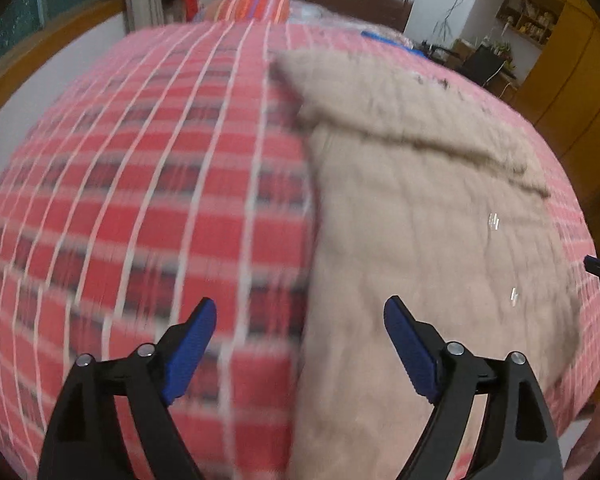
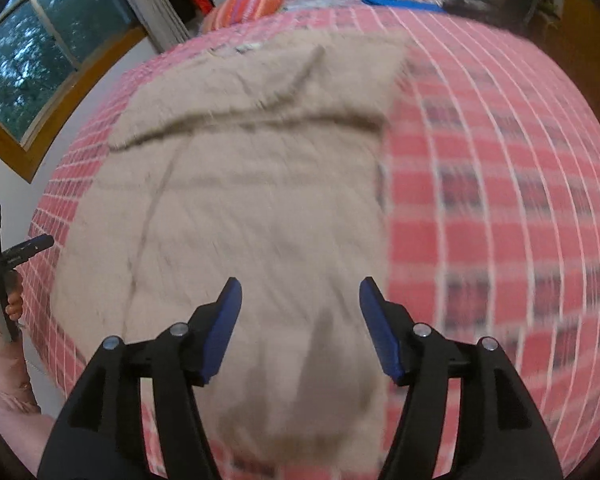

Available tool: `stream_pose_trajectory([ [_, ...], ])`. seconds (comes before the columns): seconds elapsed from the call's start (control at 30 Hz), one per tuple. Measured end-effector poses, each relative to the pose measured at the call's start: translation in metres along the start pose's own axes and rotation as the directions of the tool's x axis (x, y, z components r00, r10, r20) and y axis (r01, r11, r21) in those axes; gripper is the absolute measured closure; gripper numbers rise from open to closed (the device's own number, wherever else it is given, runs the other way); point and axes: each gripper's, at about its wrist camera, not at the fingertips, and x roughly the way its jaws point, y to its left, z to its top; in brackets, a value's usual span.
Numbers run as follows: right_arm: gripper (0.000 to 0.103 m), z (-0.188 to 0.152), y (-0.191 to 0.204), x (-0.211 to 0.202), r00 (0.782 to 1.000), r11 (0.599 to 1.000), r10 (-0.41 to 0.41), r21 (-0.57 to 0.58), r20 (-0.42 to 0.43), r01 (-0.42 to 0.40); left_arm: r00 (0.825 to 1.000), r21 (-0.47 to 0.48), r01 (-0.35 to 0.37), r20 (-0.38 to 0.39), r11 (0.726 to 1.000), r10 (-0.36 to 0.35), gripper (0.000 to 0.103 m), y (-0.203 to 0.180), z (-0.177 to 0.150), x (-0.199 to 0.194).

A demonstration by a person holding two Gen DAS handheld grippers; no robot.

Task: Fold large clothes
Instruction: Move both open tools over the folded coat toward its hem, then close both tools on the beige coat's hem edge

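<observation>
Tongs in both your hands gape wide and empty: left gripper [image 1: 300, 344] and right gripper [image 2: 300, 326] above the beige quilted garment [image 2: 260, 200] lying on the red plaid bedspread [image 1: 140, 220].

**Two wrist views over one bed**

Both fisheyes look down along their blue fingers, close above the bed [image 1: 140, 200]. The left view sits left of the beige garment [image 1: 420, 220], the right view over it; both share it and the striped pillow [image 2: 252, 0].

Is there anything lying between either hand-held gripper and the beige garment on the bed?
Nothing visible. Both the left hand-held gripper and right hand-held gripper hang open over the beige garment, which lies bare on the plaid bedspread.
</observation>
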Motion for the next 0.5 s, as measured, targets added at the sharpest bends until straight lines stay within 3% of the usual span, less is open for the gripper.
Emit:
stream_pose_trajectory([
  [0.1,0.037,-0.031,-0.014,-0.008,1.0,0.999,-0.018,0.037,-0.002,0.018,1.0,-0.02,0.02,-0.008,1.0,-0.02,0.017,0.011,-0.025,-0.004],
  [0.23,0.035,-0.066,-0.029,-0.006,0.998,0.995,0.033,0.09,-0.045,-0.029,0.999,-0.013,0.047,-0.014,0.999,-0.047,0.017,0.01,-0.047,-0.007],
  [0.5,0.036,-0.09,-0.037,0.009,0.991,0.984,0.112,0.145,-0.078,-0.099,0.994,-0.017,0.092,-0.065,0.996,-0.093,0.015,0.0,-0.071,0.011],
])
